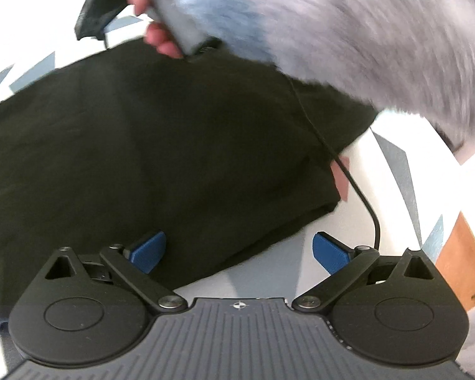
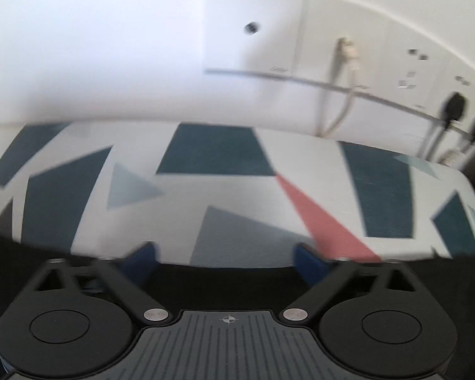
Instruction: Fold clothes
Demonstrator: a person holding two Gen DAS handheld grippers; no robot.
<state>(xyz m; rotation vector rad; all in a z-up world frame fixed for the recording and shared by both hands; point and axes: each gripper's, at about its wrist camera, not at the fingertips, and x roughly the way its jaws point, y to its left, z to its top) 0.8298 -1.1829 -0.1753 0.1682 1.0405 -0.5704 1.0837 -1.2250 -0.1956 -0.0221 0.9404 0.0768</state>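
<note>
A black garment (image 1: 142, 145) lies spread flat on the patterned table cover (image 1: 380, 171). My left gripper (image 1: 239, 251) is open and empty; it hovers over the garment's near right corner, with its left blue pad (image 1: 148, 250) above the cloth. The person's hand (image 1: 155, 15) holds the other gripper's grey handle (image 1: 180, 28) at the garment's far edge. In the right wrist view my right gripper (image 2: 226, 261) is open, with the black garment (image 2: 224, 280) just under and between its fingers. That view is blurred.
The person's fuzzy grey sleeve (image 1: 348, 25) fills the upper right of the left wrist view. A black cable (image 1: 361, 190) trails across the cover. A white wall (image 2: 110, 47) with socket plates (image 2: 253, 28), cables and plugs (image 2: 454, 106) stands behind the table. More dark cloth (image 1: 94, 12) lies far left.
</note>
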